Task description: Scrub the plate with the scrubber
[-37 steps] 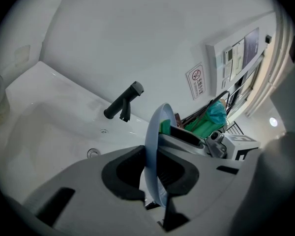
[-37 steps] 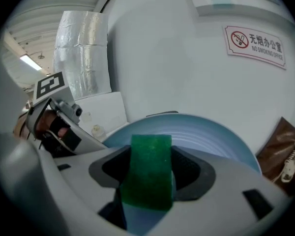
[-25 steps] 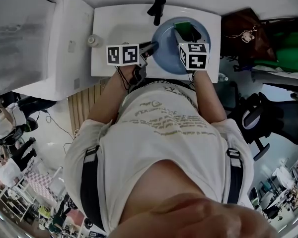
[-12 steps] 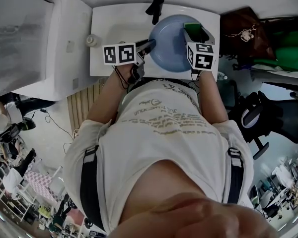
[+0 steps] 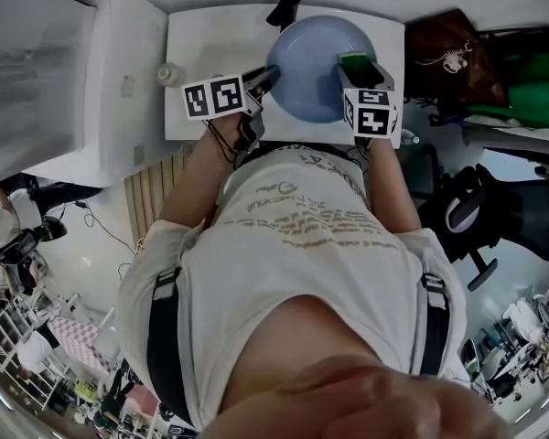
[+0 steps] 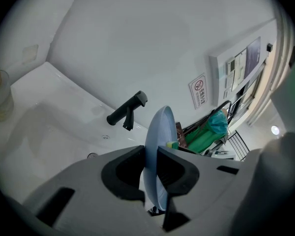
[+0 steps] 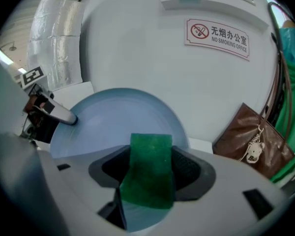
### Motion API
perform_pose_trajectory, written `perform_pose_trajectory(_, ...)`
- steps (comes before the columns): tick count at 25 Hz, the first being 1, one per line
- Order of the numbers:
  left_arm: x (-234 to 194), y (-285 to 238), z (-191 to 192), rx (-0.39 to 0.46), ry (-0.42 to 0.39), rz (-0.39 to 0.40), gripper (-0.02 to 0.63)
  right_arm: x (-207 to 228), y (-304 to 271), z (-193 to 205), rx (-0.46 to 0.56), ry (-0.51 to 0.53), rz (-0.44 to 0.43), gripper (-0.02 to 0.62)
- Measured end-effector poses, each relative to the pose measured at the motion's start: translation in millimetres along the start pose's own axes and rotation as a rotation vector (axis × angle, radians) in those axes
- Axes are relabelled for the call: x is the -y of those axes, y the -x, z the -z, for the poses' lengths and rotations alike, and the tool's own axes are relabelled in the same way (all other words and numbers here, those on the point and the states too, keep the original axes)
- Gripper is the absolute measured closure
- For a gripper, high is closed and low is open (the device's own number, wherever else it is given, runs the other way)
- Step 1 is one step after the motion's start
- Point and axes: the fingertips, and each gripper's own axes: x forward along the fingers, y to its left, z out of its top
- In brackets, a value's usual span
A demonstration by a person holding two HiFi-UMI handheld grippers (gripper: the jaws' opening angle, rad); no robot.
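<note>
Since a second ago the plate (image 5: pixel 306 67) has shifted up and to the left in the head view, off the middle of the basin (image 5: pixel 210 53) and toward the tap (image 5: pixel 286 7), whose base it now covers. Both grippers have travelled with it.

Findings, present state:

1. Plate: round, pale blue, smooth and glossy, with a shallow raised rim. It stands on edge above the white basin. I cannot tell whether its lower edge touches the basin.
2. Left gripper (image 6: pixel 148 151): its grey, matt fingers (image 6: pixel 123 171) stand narrow and are clamped on the plate's left rim, one on each face. The left gripper view shows the plate edge-on between them as a thin curved sliver.
3. Right gripper (image 7: pixel 150 166): its fingers (image 7: pixel 194 173) are closed on the scrubber (image 7: pixel 148 173), a flat, rectangular green pad with a coarse, fibrous surface, bent slightly along its length. In the head view the pad sits at the plate's right rim. From the right gripper view its upper end overlaps the plate's broad face, but I cannot confirm contact.
4. Surroundings: the tap is a matt black cylinder with a lever. A brown bag (image 7: pixel 250 141) of leather-like material hangs right of the basin, below a white no-smoking sign (image 7: pixel 217 36).
</note>
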Motion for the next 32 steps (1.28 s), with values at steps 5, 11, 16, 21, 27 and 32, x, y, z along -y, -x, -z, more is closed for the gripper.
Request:
perform_pose_trajectory(5, -2, 0, -5, 0.015, 0.004, -0.009, 0.545, -6, 2, 8, -0.025, -0.041, -0.041, 0.342)
perform_pose_trajectory(11, 0, -5, -9, 0.039, -0.014, -0.024, 0.546, -11, 6, 17, -0.043, -0.073, -0.076, 0.341)
perform_pose_trajectory(16, 2, -9, -17, 0.077, -0.004, -0.032, 0.546, -17, 8, 19, -0.042, -0.065, -0.087, 0.342)
perform_pose_trajectory(21, 2, -10, -25, 0.122, 0.028, -0.048, 0.546, -27, 10, 17, -0.03, -0.027, -0.089, 0.342)
perform_pose_trajectory(27, 8, -14, -34, 0.166, 0.036, -0.063, 0.545, -43, 10, 12, -0.018, 0.015, -0.103, 0.342)
perform_pose_trajectory(32, 11, -16, -38, 0.177, 0.04, -0.052, 0.545, -61, 7, 3, -0.001, 0.042, -0.147, 0.342)
